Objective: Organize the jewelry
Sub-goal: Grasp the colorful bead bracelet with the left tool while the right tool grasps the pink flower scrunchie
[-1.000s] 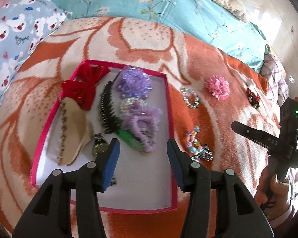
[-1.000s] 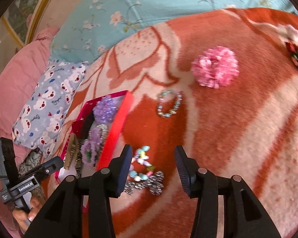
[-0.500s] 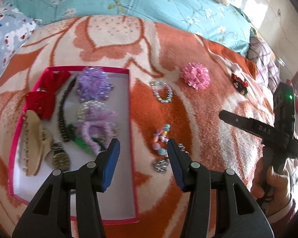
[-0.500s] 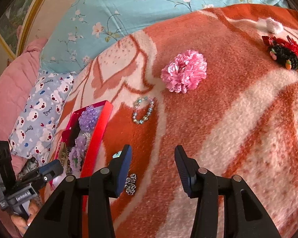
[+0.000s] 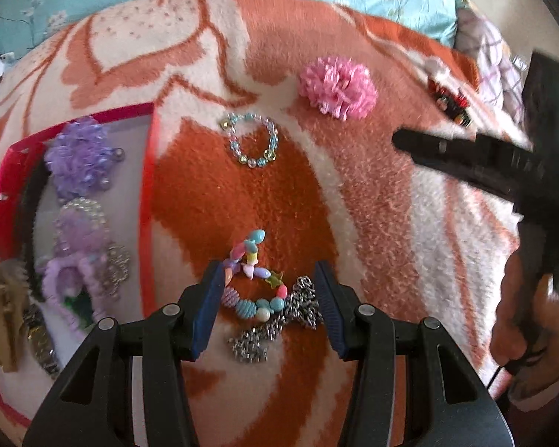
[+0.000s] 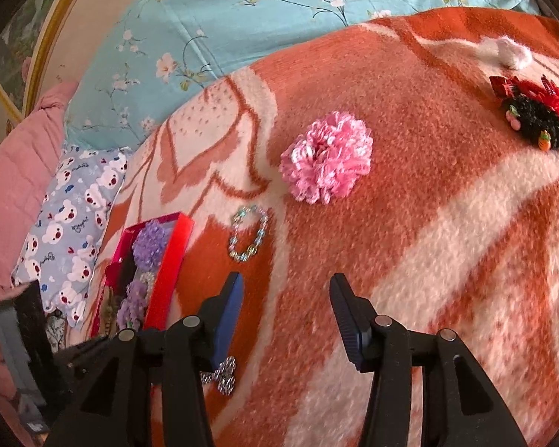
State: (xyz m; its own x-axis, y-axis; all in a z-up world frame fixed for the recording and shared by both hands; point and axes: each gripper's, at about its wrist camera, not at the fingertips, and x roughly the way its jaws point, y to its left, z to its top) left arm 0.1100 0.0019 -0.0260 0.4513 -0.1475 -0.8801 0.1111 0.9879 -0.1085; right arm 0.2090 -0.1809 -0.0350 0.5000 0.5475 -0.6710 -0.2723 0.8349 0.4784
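My left gripper (image 5: 268,298) hangs open just above a colourful bead bracelet (image 5: 253,290) and a silver chain (image 5: 279,320), which lie together on the orange blanket between its blue pads. Left of them is the pink box (image 5: 147,193) with purple scrunchies, a red bow and clips inside. Farther off lie a clear-bead bracelet (image 5: 251,143), a pink scrunchie (image 5: 337,87) and a red-black hair tie (image 5: 449,102). My right gripper (image 6: 285,298) is over bare blanket; its jaws are opening with nothing between them. Ahead of it lie the pink scrunchie (image 6: 326,156) and clear-bead bracelet (image 6: 248,238).
A hand (image 5: 518,298) holds the right gripper at the right edge of the left wrist view. A red-black hair tie (image 6: 533,119) and a white puff (image 6: 507,50) lie at the far right. A bear-print pillow (image 6: 67,216) and a turquoise floral sheet (image 6: 279,11) border the blanket.
My left gripper has swung from over the box to the right and down, and now straddles the bead bracelet and chain. My right gripper has drifted away from them toward the pink scrunchie.
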